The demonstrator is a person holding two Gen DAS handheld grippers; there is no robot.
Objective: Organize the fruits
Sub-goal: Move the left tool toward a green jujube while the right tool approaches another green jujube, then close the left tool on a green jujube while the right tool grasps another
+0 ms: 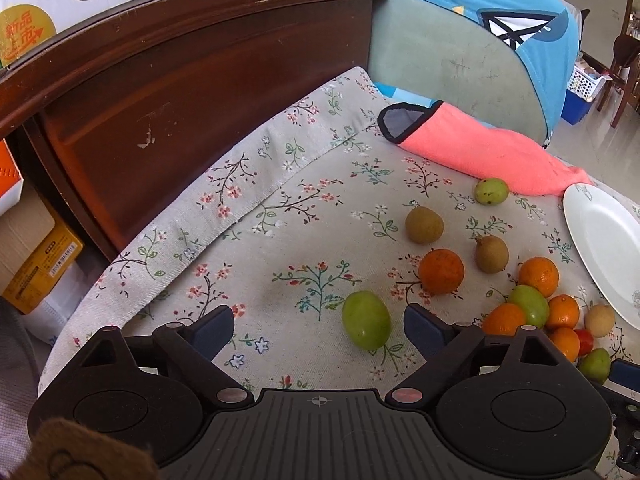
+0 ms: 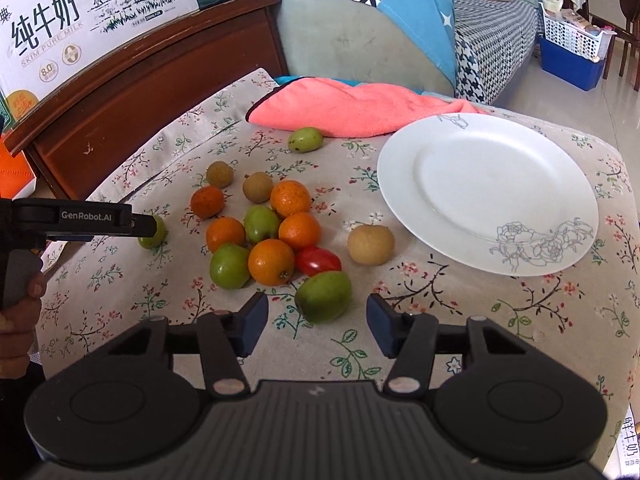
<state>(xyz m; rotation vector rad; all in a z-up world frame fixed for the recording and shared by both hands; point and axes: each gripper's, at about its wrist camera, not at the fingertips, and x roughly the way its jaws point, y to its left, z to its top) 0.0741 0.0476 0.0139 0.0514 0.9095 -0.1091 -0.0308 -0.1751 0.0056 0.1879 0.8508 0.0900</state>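
Left gripper [image 1: 319, 326], right gripper [image 2: 317, 320]: both held open, empty. Green fruit [image 2: 323, 296]: judged light, firm, smooth-skinned, roll-prone; best pinched across its middle.

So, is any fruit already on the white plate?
No, the plate is bare; all fruit, like the tomato, lies on the cloth beside it.

I see my left gripper [image 1: 319, 326] low and level, its 2 fingers spread wide with nothing clamped between them. My right gripper [image 2: 318, 322] sits the same way, fingers parted. In the right wrist view, my bare hand [image 2: 18, 312] wraps the left handle.
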